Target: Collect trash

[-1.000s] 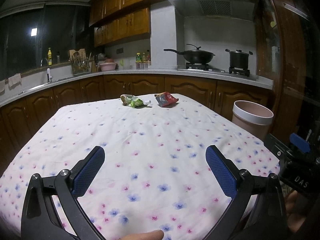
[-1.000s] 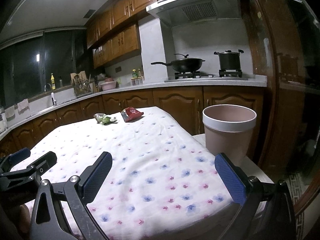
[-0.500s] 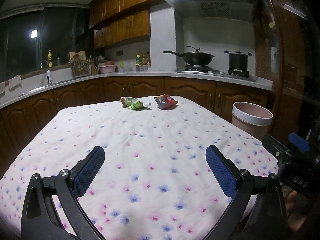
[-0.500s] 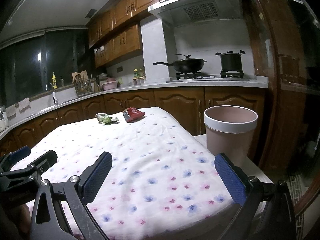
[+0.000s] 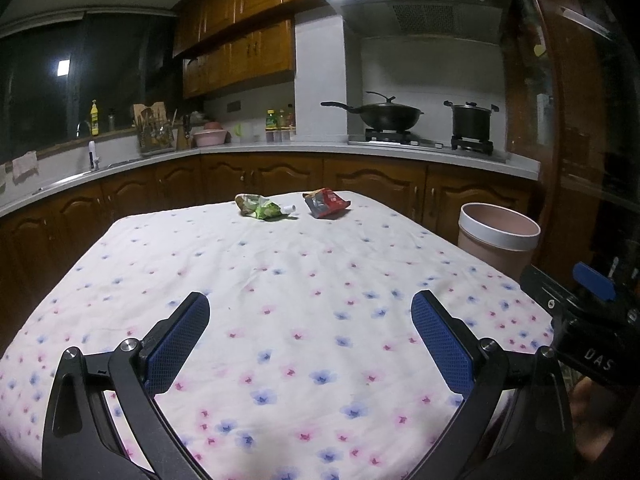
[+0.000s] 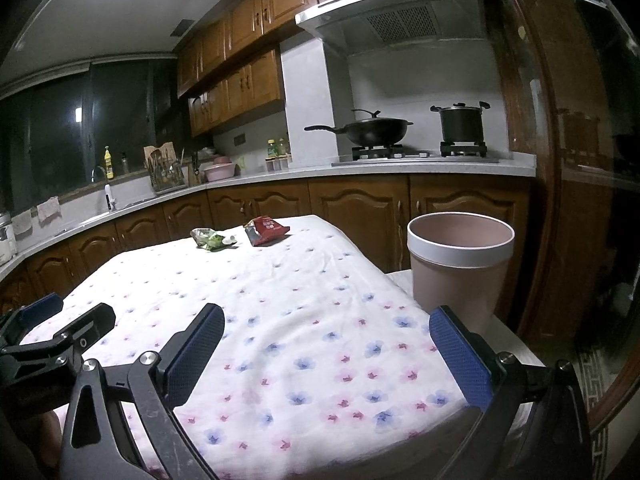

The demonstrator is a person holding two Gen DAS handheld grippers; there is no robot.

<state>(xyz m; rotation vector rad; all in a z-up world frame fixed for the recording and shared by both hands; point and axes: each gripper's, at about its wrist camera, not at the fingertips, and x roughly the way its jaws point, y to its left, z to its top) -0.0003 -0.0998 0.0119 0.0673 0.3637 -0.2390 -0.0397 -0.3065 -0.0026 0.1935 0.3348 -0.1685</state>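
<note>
Both grippers spread, empty: left gripper (image 5: 310,320), right gripper (image 6: 326,334). Green wrapper (image 5: 258,207) and red wrapper (image 5: 326,202) lie at table's far end; bin (image 6: 460,264) right of table. Advise reaching across low, pinching one wrapper by its crumpled edge

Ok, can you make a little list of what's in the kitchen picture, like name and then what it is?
trash one: green wrapper, far end of the table
trash two: red wrapper, beside it
small white piece: between them
bin: pink bin, right of the table, looks empty
table cover: flowery cloth
left gripper: open, empty
right gripper: open, empty
</note>
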